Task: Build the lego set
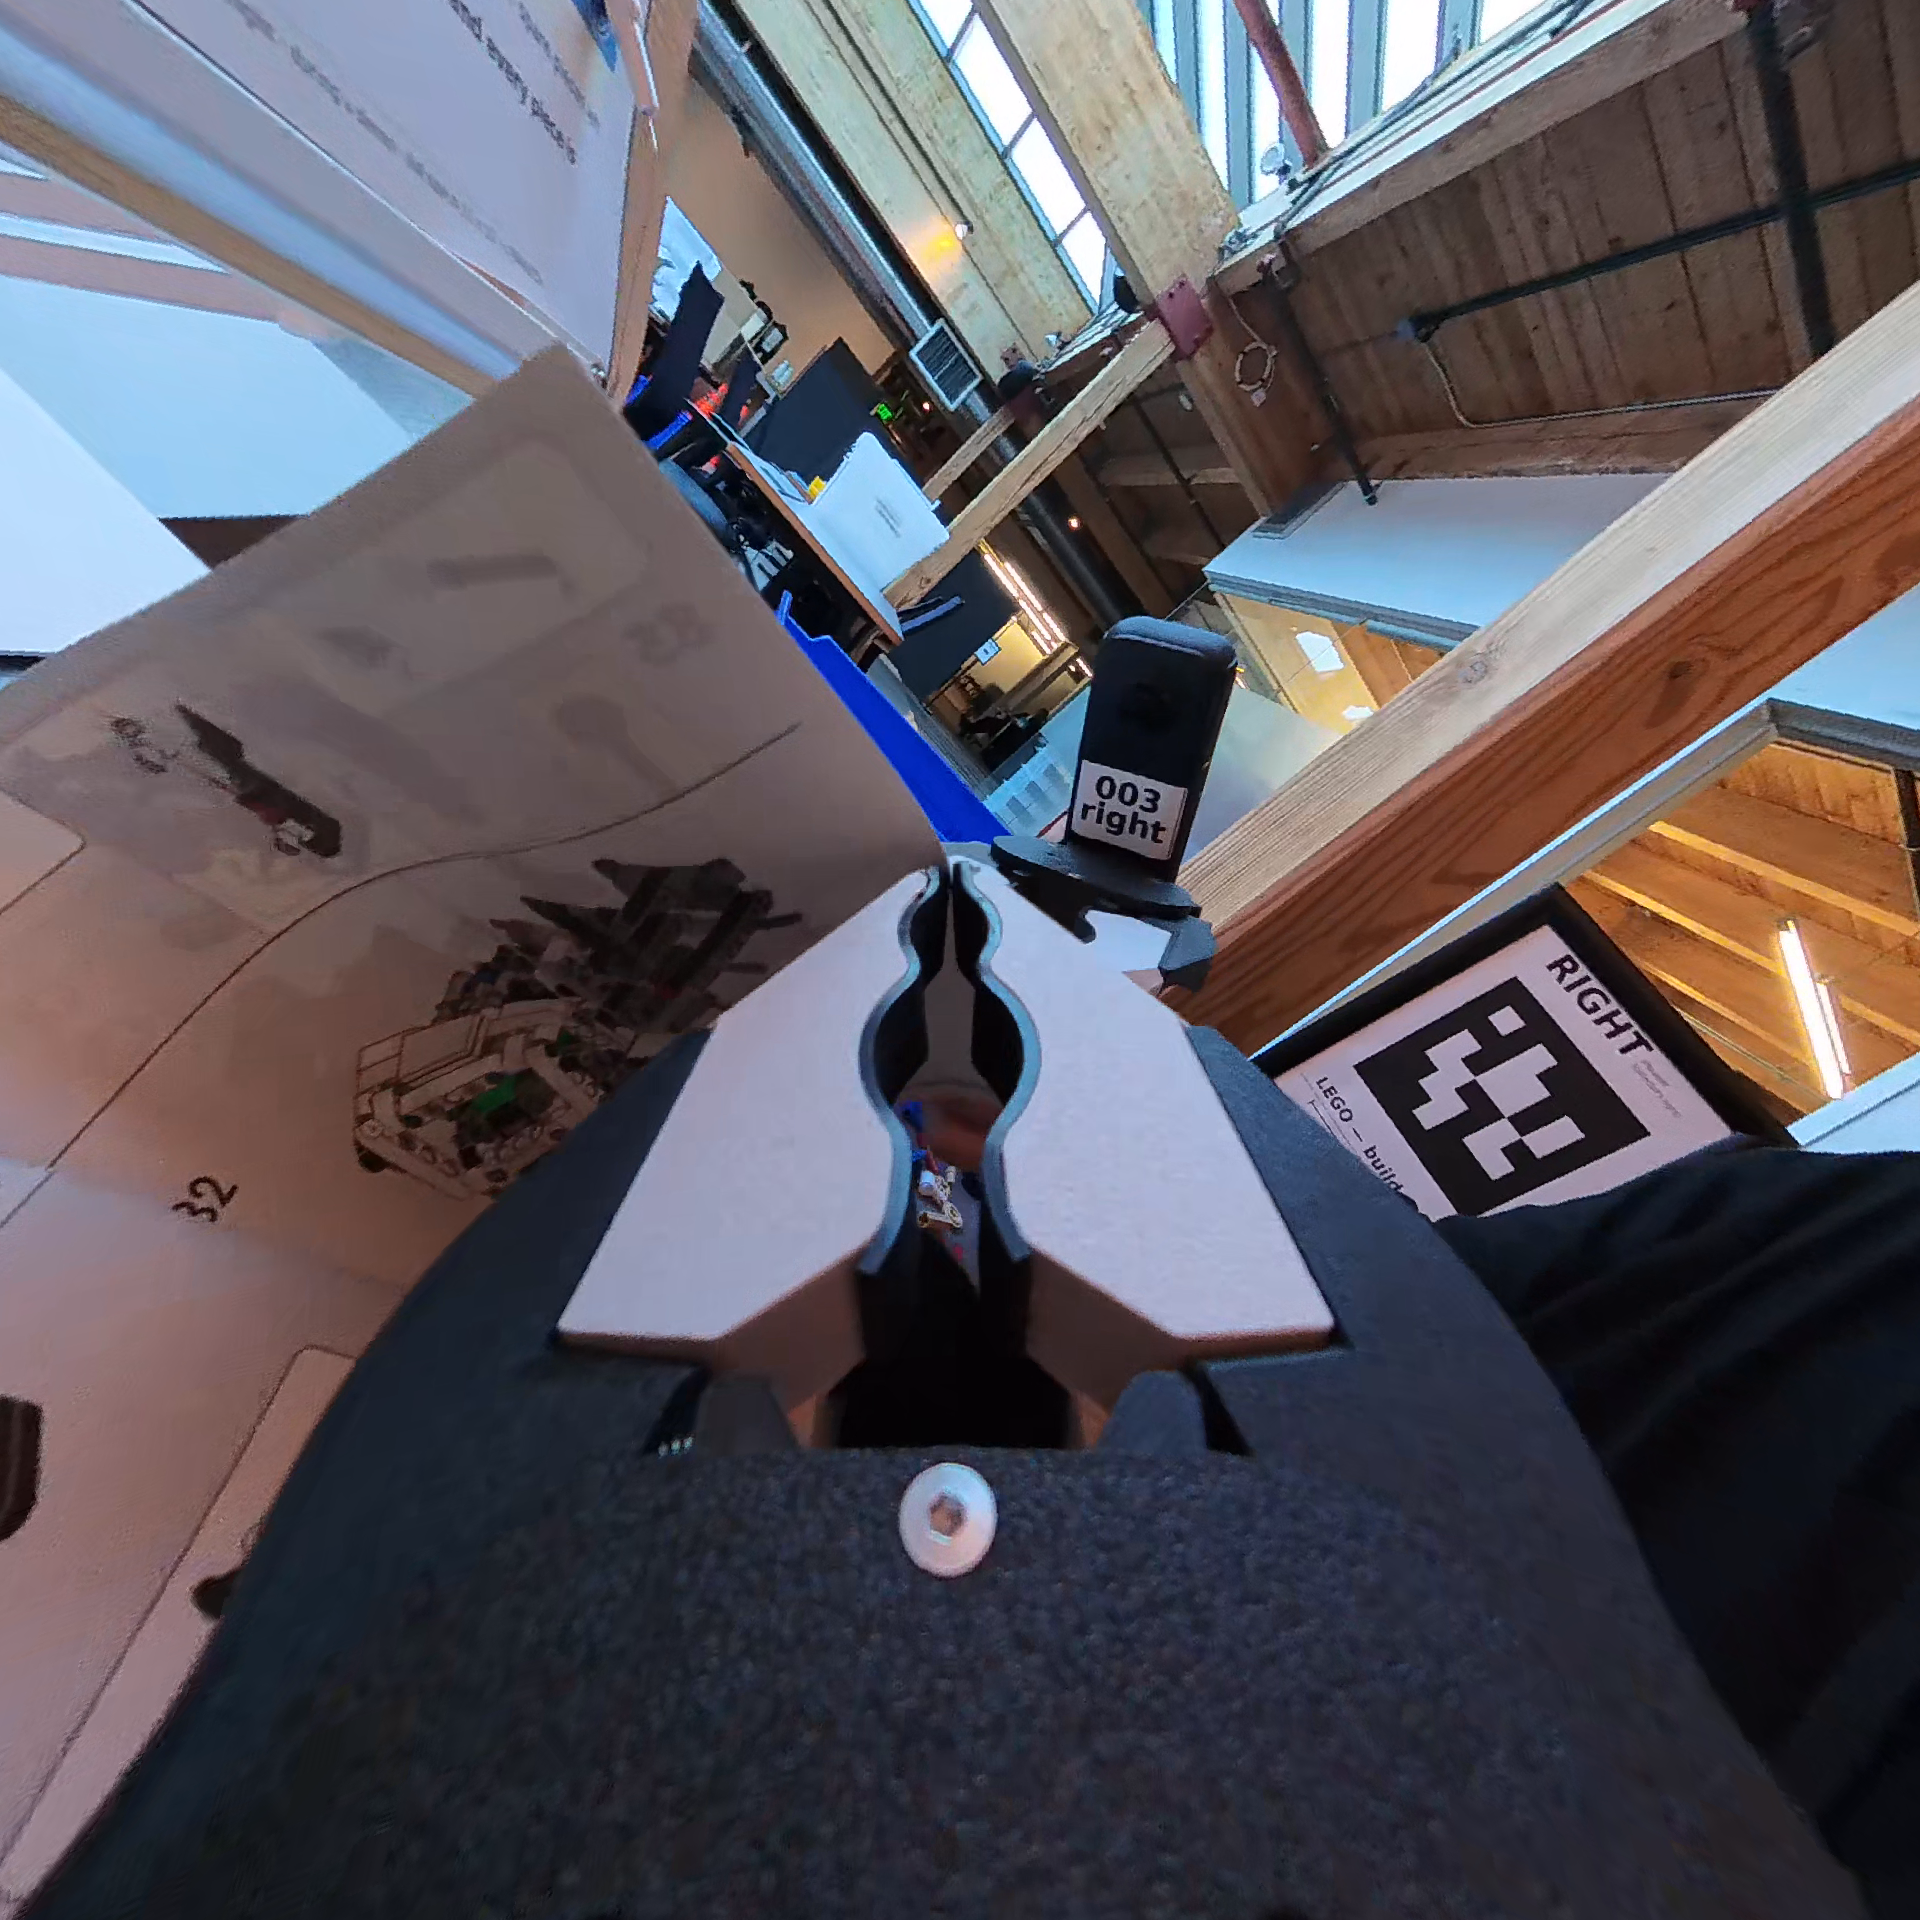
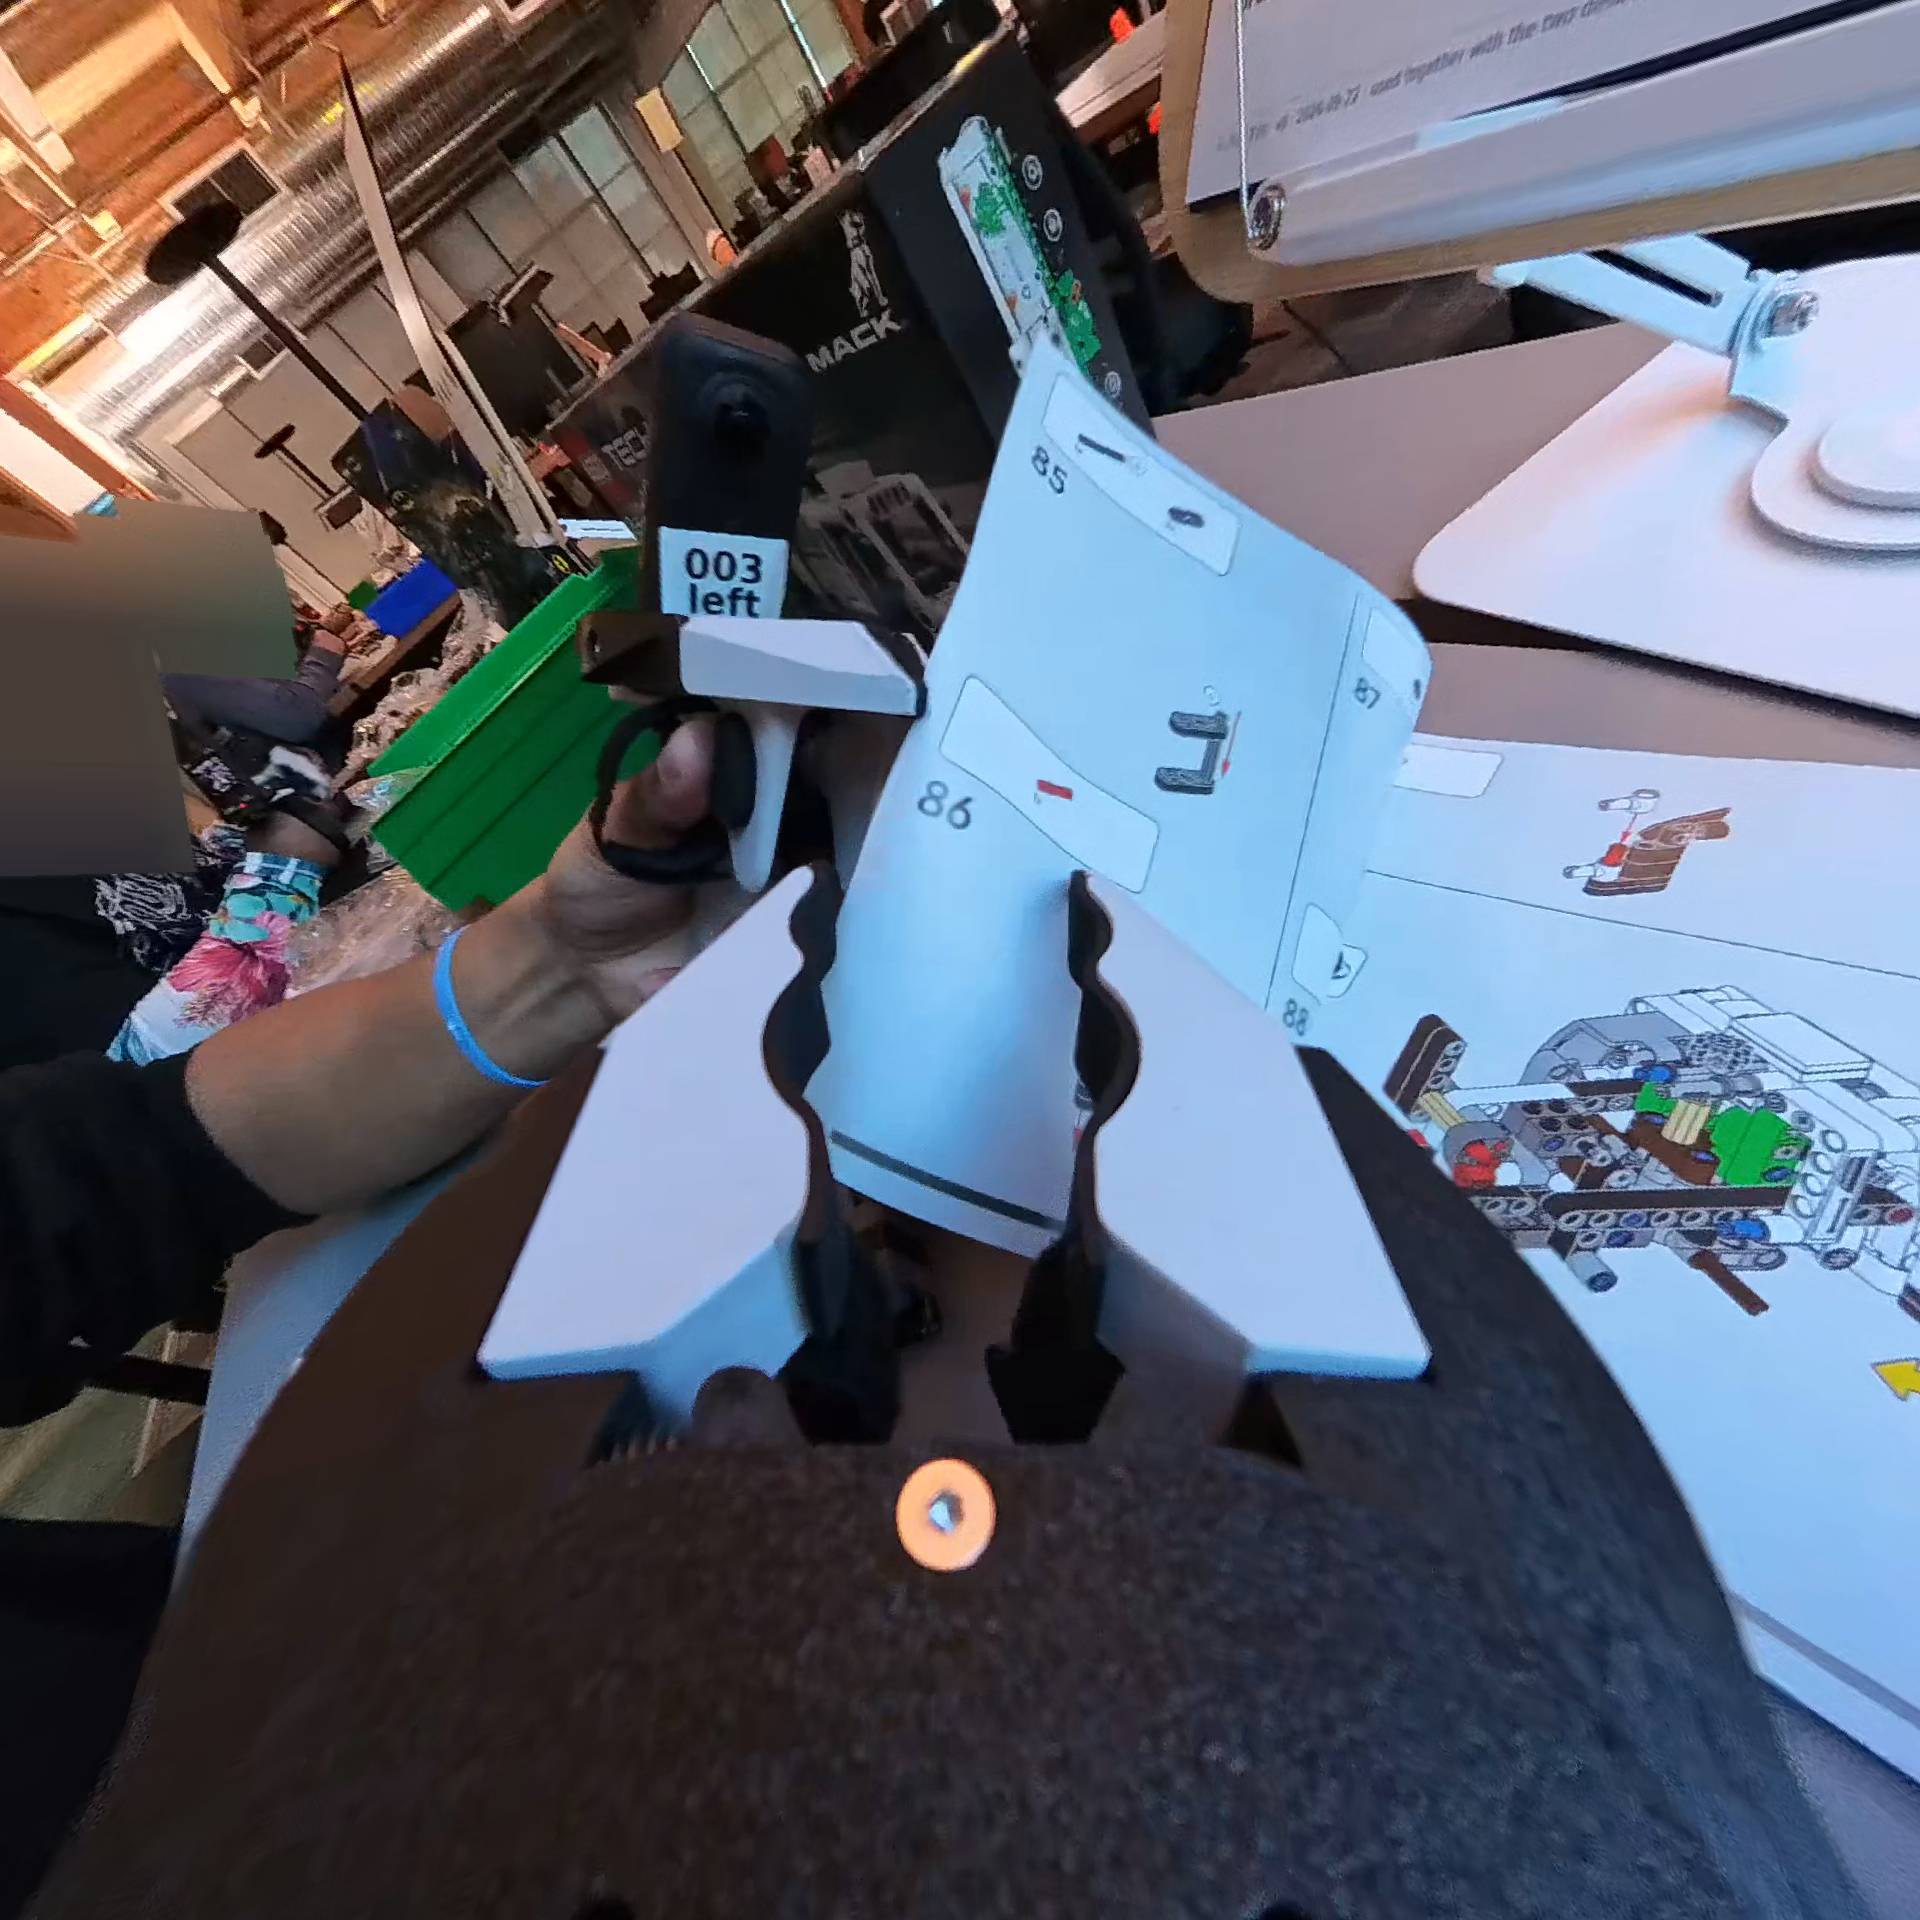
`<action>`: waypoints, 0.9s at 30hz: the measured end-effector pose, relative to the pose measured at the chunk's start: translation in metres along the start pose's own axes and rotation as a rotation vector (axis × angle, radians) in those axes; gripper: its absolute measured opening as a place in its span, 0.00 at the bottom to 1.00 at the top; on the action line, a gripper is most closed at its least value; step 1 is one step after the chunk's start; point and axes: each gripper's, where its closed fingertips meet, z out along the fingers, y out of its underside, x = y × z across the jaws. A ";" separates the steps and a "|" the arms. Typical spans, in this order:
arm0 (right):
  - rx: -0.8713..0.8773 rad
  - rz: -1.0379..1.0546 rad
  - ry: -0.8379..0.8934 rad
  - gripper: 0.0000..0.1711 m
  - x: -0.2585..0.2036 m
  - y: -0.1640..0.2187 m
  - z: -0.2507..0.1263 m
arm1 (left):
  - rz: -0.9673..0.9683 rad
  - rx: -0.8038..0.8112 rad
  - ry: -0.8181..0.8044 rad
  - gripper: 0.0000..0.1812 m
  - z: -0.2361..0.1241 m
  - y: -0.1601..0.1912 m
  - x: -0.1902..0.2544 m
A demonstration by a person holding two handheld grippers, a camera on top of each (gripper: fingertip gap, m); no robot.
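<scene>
The instruction booklet (image 2: 1621, 1049) lies open on the table at the right of the right wrist view. One page (image 2: 1101, 665) is lifted upright and curled. My left gripper (image 1: 951, 883) is shut, with the corner of that page (image 1: 499, 790) at its tips. In the right wrist view the left gripper (image 2: 914, 681), held by a hand, pinches the page's left edge. My right gripper (image 2: 945, 899) is open, its two fingers on either side of the lower part of the lifted page. The right gripper's camera mount (image 1: 1143, 748) shows just beyond the left fingertips. No loose bricks show clearly.
A green bin (image 2: 499, 748) and the black set box (image 2: 925, 312) stand behind the left gripper. A white stand base (image 2: 1683, 540) sits at the back right. A blue bin (image 1: 883, 727) and a framed marker card (image 1: 1507, 1081) show in the left wrist view. Less than 4 cm separates the two grippers' tips.
</scene>
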 end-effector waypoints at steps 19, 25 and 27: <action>0.034 0.091 -0.099 0.20 -0.006 -0.002 -0.004 | 0.052 -0.032 0.015 0.00 0.004 0.003 0.007; 0.081 0.127 -0.170 0.21 -0.015 -0.012 -0.010 | 0.056 -0.024 0.019 0.00 0.003 0.003 0.006; 0.104 0.085 -0.122 0.20 -0.011 -0.018 -0.015 | 0.081 -0.035 0.007 0.00 0.003 0.003 0.006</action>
